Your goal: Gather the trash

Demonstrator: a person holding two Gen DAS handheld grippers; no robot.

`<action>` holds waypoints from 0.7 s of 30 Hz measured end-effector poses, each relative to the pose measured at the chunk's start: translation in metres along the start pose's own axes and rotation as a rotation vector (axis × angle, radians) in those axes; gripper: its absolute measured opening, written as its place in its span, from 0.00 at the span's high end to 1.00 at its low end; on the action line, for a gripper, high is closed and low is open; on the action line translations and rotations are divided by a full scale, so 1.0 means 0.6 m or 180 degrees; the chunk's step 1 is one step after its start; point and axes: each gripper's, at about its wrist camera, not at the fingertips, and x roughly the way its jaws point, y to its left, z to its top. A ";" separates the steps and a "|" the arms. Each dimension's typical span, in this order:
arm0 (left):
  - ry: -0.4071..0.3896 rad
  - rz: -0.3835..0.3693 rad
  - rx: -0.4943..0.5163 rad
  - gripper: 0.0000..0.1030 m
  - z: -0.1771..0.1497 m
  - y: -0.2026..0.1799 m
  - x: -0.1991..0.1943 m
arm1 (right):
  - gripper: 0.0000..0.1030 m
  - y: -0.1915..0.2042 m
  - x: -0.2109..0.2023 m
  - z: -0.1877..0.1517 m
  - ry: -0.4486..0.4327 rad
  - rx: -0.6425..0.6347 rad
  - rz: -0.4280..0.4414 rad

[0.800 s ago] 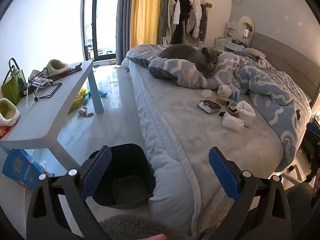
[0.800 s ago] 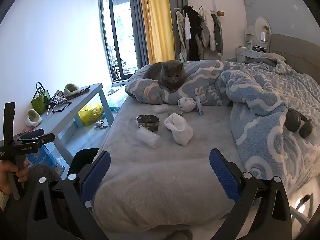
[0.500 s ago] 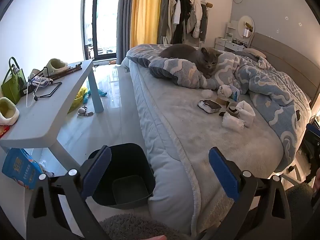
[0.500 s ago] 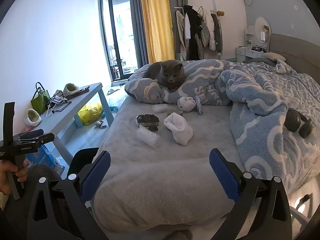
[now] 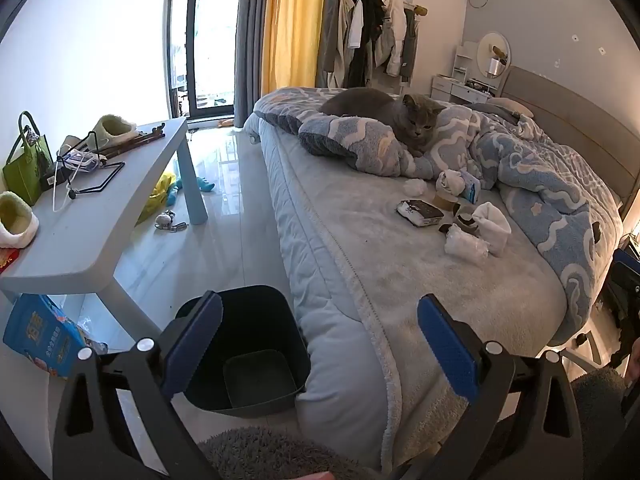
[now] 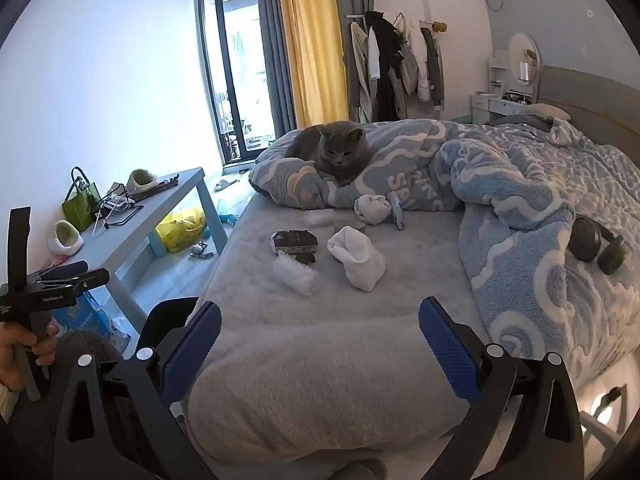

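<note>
Loose litter lies in the middle of the bed: a crumpled clear plastic wrapper (image 6: 297,274) (image 5: 466,245), a dark snack packet (image 6: 294,241) (image 5: 420,212), a white sock-like bundle (image 6: 358,258) (image 5: 493,224) and a balled tissue (image 5: 415,187). A dark, empty trash bin (image 5: 244,344) stands on the floor against the bed's near corner. My left gripper (image 5: 320,344) hangs open above the bin and bed edge, holding nothing. My right gripper (image 6: 320,344) is open over the bed's foot, well short of the litter. The left tool (image 6: 44,296), held by a hand, shows at the right wrist view's left edge.
A grey cat (image 6: 334,152) lies on the blue patterned blanket (image 6: 500,208) behind the litter. Headphones (image 6: 596,242) rest on the blanket at right. A low grey table (image 5: 92,216) with slippers, a green bag and cables stands left. A blue packet (image 5: 40,334) and yellow bag (image 6: 180,230) lie on the floor.
</note>
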 end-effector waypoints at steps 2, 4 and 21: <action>0.0001 -0.0002 -0.0002 0.03 0.000 0.000 0.000 | 0.03 -0.001 0.000 0.000 0.0000 0.0004 0.0001; 0.0002 -0.0002 -0.0001 0.03 -0.001 -0.002 -0.001 | 0.03 -0.001 0.000 0.000 0.0000 0.0007 0.0004; 0.0009 -0.0008 -0.0013 0.03 0.000 0.000 0.000 | 0.03 -0.003 0.000 -0.002 0.0000 0.0018 0.0009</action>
